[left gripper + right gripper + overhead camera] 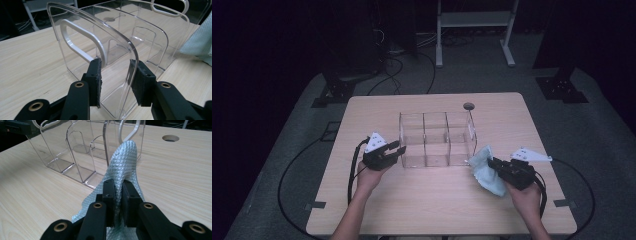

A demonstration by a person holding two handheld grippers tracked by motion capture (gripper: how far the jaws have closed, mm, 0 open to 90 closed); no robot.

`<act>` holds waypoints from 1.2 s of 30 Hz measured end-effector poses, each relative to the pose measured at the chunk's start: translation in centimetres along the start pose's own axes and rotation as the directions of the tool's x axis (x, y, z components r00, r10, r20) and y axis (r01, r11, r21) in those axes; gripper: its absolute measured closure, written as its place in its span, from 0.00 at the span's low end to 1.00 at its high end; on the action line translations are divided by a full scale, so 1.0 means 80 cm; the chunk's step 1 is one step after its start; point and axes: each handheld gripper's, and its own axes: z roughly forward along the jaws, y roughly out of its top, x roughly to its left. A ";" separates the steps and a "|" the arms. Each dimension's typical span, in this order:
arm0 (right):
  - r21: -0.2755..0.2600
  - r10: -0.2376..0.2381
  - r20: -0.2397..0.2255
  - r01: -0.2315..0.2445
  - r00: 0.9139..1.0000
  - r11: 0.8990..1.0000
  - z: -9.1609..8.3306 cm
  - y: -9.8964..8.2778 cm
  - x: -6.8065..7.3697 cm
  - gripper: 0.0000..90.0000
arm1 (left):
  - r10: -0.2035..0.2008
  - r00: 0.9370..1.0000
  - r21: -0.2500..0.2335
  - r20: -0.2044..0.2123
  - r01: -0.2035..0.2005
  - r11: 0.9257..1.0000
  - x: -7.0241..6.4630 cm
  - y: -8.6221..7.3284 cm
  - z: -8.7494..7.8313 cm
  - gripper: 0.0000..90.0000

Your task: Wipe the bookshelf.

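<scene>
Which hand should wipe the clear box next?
The right one, probably. The right gripper already pinches the cloth next to the clear box. The left gripper is busy, its jaws clamped on the box's end wall, steadying it.

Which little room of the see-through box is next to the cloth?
The right end compartment of the clear organizer: the blue cloth touches its outer wall; the other two sit farther left.

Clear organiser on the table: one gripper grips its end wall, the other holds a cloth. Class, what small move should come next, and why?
Probably bring the right gripper with its light blue cloth against the clear organiser and start wiping its near end wall. The left gripper has its jaws closed on the opposite end wall, steadying the box, and the cloth already hangs right beside it.
</scene>
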 end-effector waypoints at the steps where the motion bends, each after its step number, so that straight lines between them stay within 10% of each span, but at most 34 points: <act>1: 0.000 0.000 0.000 0.000 1.000 1.000 0.000 0.000 0.000 0.91 | 0.000 1.000 0.000 0.000 0.000 1.000 0.000 0.000 0.000 0.69; 27: 0.015 0.042 0.109 -0.044 0.993 0.999 -0.028 -0.002 -0.056 0.90 | 0.018 1.000 -0.015 -0.006 -0.018 1.000 0.004 -0.004 -0.013 0.66; 36: 0.038 0.064 0.139 -0.070 0.988 0.997 -0.017 -0.004 -0.077 0.89 | 0.023 1.000 -0.028 0.013 -0.023 0.999 0.000 -0.004 -0.023 0.43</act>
